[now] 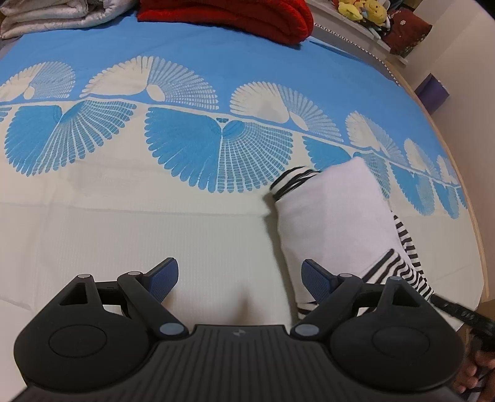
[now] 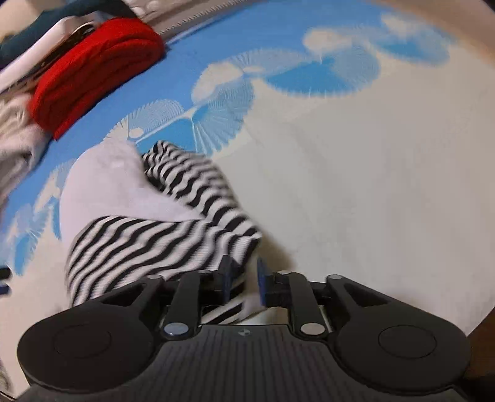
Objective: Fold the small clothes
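Striped garment (image 2: 161,235), black-and-white bands with a plain white panel, is lying partly folded on the bedspread (image 1: 123,235), on its cream part just below the row of blue and white fan shapes. In the left wrist view it is sitting to the right of the left gripper (image 1: 240,280), whose blue-padded fingers (image 1: 164,280) are standing wide apart over bare cream cloth; the right-hand finger is reaching in front of the white panel's near edge, and nothing is lying between the two pads. In the right wrist view, which is blurred, the right gripper (image 2: 244,283) is hanging at the near corner of the garment with its fingers a narrow gap apart. A fold of striped and white fabric is sitting in that gap, the left finger (image 2: 227,278) is overlapping the stripes, and whether the pads are pressing on the cloth I cannot tell. At the far end of the bed, a red folded blanket (image 1: 229,18) is lying beside a pale folded quilt (image 1: 58,15).
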The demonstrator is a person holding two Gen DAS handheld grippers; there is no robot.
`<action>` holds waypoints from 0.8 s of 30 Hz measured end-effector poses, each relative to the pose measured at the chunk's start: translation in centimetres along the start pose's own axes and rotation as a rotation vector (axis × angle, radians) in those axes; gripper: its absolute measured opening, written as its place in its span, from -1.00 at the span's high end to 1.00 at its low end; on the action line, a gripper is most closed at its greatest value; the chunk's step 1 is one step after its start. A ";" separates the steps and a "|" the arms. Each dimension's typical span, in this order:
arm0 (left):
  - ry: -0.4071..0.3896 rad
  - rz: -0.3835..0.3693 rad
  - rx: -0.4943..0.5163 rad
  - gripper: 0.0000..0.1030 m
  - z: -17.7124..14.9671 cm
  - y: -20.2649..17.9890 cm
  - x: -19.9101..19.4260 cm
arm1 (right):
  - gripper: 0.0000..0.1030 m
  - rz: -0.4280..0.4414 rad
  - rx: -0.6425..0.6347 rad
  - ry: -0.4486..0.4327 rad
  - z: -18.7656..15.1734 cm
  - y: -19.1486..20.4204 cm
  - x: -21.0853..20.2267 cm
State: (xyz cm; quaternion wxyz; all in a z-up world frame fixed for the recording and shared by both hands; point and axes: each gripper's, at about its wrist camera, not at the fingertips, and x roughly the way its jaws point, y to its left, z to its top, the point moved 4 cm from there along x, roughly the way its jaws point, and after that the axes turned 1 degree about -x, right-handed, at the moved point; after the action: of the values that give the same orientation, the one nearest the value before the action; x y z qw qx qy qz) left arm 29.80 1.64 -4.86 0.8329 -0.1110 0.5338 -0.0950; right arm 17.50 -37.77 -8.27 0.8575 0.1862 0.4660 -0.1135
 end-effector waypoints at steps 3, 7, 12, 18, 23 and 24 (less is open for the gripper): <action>-0.005 -0.011 0.007 -0.75 0.0 -0.6 0.0 | 0.28 -0.051 -0.046 -0.085 2.3 -0.2 -2.4; 0.001 -0.015 0.031 -0.75 -0.1 -1.6 0.2 | 0.28 0.057 -0.142 -0.170 6.3 0.7 -4.8; 0.007 -0.017 0.056 -0.75 -0.5 -2.3 0.5 | 0.14 0.247 -0.328 -0.146 9.9 3.0 -4.3; 0.012 -0.007 0.062 -0.75 -0.5 -2.1 0.8 | 0.07 0.286 -0.395 0.003 9.0 3.7 1.5; 0.014 0.002 0.068 -0.75 -0.4 -1.6 0.9 | -0.11 0.274 -0.490 0.066 8.0 5.4 3.7; 0.013 0.003 0.065 -0.75 -0.3 -1.6 0.8 | -0.11 0.271 -0.498 0.105 7.4 5.4 4.5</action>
State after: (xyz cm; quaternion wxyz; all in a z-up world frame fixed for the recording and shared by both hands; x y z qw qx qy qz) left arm 29.81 -0.13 -5.25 0.8327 -0.0822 0.5361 -0.1117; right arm 27.54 -36.09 -7.24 0.8589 0.0360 0.4941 0.1301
